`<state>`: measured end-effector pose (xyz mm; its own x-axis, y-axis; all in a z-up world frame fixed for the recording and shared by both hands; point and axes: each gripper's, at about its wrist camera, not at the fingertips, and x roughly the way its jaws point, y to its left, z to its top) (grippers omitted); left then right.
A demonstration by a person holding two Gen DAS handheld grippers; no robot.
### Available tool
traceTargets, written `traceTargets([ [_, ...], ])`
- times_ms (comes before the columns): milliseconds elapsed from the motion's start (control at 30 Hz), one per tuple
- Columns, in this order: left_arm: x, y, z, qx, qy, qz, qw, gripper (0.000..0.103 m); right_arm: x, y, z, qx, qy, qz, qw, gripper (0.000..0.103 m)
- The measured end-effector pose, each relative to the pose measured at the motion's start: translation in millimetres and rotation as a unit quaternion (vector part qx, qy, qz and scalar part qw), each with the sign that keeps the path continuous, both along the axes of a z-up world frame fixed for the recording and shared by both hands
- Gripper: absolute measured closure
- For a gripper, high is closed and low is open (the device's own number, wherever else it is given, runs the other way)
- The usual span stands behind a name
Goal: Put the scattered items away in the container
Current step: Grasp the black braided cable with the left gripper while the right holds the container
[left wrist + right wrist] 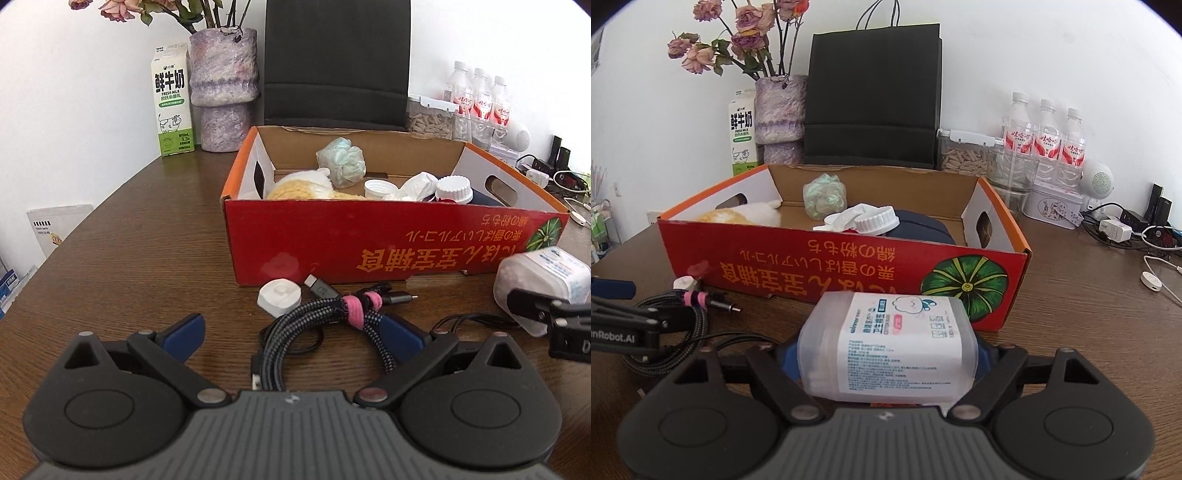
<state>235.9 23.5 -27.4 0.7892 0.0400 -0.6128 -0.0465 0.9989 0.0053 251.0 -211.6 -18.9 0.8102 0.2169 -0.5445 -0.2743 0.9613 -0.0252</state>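
A red cardboard box stands on the brown table and holds a plush toy, a crumpled bag, white caps and a dark item. My left gripper is open, its blue pads either side of a coiled braided cable with a pink tie. A small white puck lies by the box front. My right gripper is shut on a clear cotton-swab box with a white label, held in front of the red box. The swab box also shows in the left wrist view.
A milk carton, a purple vase and a black bag stand behind the box. Water bottles, a seed jar, a tin, chargers and cables sit at the back right. A thin black cable lies at the right.
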Motion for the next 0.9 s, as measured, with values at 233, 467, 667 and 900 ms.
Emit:
traceTargets([
  [233,12.4,-7.6,0.8,-0.035,0.015,0.005,0.9992,0.0,-3.5,-10.0,2.5,-0.005,-0.011,0.007,1.0,0.021],
  [467,13.2,-24.9,-5.1,0.004,0.034,0.014,0.9993,0.0,-5.6,-15.7,4.1,-0.001,-0.016,0.01,1.0,0.021],
  [667,-2.4,-14.3,-4.1,0.003,0.037,0.004,0.9993,0.007,-10.6,-15.8,6.9,0.004,-0.024,0.021,0.999,0.021],
  [900,-21.2,0.4,-0.1,0.004,0.037,0.002,0.9993,0.014,-14.8,-14.2,9.6,0.004,-0.033,0.029,0.999,0.021],
])
